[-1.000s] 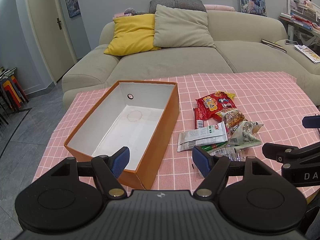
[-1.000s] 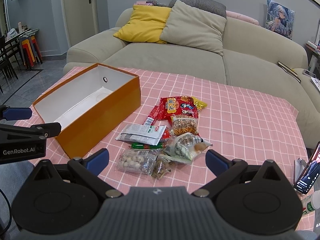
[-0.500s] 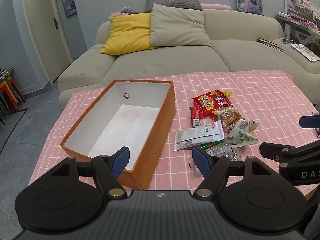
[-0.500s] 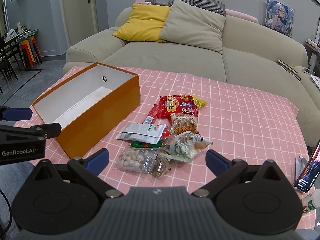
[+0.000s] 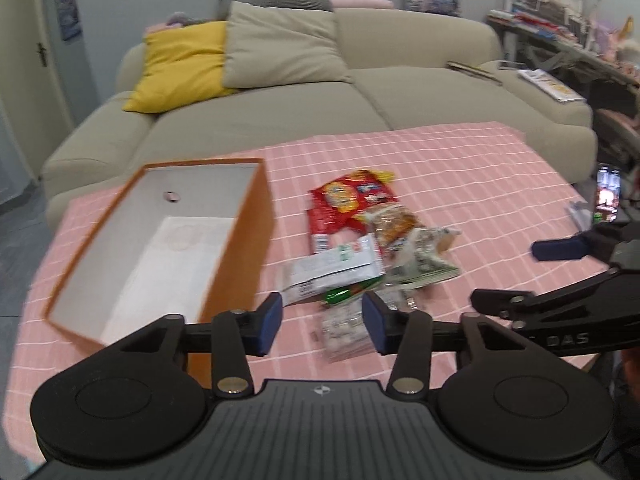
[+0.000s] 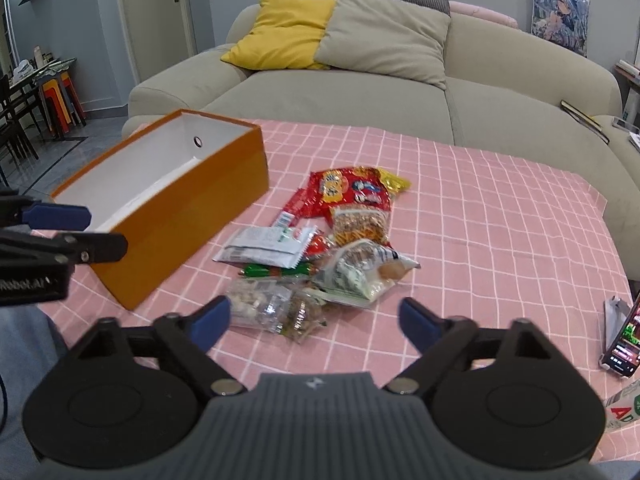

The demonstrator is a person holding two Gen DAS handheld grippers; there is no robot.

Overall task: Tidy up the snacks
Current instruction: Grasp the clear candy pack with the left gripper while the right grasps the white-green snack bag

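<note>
1. L gripper point(image 5: 322, 322): jaws closing, roughly half-open now vs. wide a sec ago. Nothing between pads; clear nut bag point(image 5: 344, 330) seen through gap, lower down on cloth, not pinched.
2. R gripper point(image 6: 314, 318): jaws also closing, but only a bit in from full spread; wide gap. Empty. Same clear nut bag point(image 6: 260, 304) just ahead of its L pad, no contact visible.
3. Both tools dropped + tipped toward the snack pile since a sec ago; pile sits larger and nearer in both wrist views. L view blurred, so fine detail there unsure.
4. Pile itself unchanged: red chip bag point(image 6: 348, 192) at 12 o'clock end, striped cracker pack point(image 6: 360, 224) touching it below, white flat sachet point(image 6: 268, 244) at 9 o'clock side, green stick pack point(image 6: 276, 270) poking out under sachet, clear mixed-snack bag point(image 6: 360, 272) at 3 o'clock side, nut bag at 6 o'clock end, nearest both tools.
5. Orange box point(image 6: 180, 216): at 9 o'clock of pile, near but not touching it, lid off, white inside, no snacks in yet. All on pink check cloth point(image 6: 480, 220).
6. Meaning: approach phase, pre-grasp. Sorting not begun; every pack still outside box. Nut bag = likely first pick, being closest. Which tool takes it: can't tell.
7. Risk guess: both tools converging on same end of pile, could crowd each other. Slick film bag may slide or bunch rather than lift clean.
</note>
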